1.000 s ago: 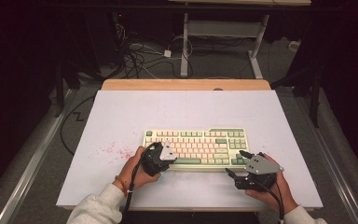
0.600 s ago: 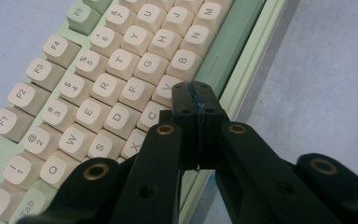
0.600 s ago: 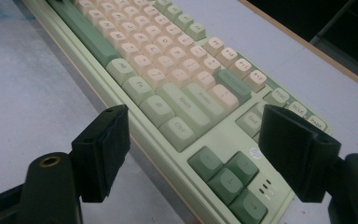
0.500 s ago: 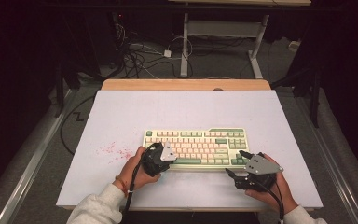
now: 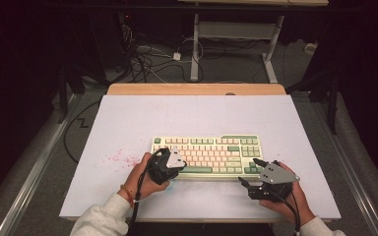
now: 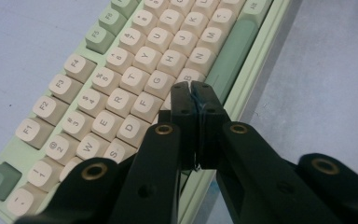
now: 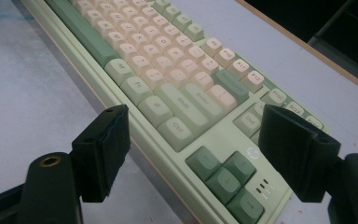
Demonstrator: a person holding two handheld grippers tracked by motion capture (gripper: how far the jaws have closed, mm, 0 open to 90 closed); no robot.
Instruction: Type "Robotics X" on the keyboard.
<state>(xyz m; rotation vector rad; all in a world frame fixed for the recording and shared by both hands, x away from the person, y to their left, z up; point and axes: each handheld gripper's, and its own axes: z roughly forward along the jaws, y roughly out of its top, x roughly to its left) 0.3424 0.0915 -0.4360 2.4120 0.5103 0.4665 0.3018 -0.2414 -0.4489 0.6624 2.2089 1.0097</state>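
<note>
Left gripper view: left tool (image 6: 192, 88) closed over keyboard (image 6: 135, 88).

place: lab | signs: white test table (image 5: 128, 123), floor cables (image 5: 147, 59), dark surround, desk frame (image 5: 236, 29)

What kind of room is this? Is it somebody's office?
Probably a lab or workshop, not a tidy office. A keyboard sits alone on a plain white table, loose cables lie tangled on the floor behind, and the surroundings are dark, with another desk's metal legs.

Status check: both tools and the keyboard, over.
Left tool shut, tips over keyboard letter keys. Right tool open, empty, at the arrow-key end. Nothing in the way.
</note>
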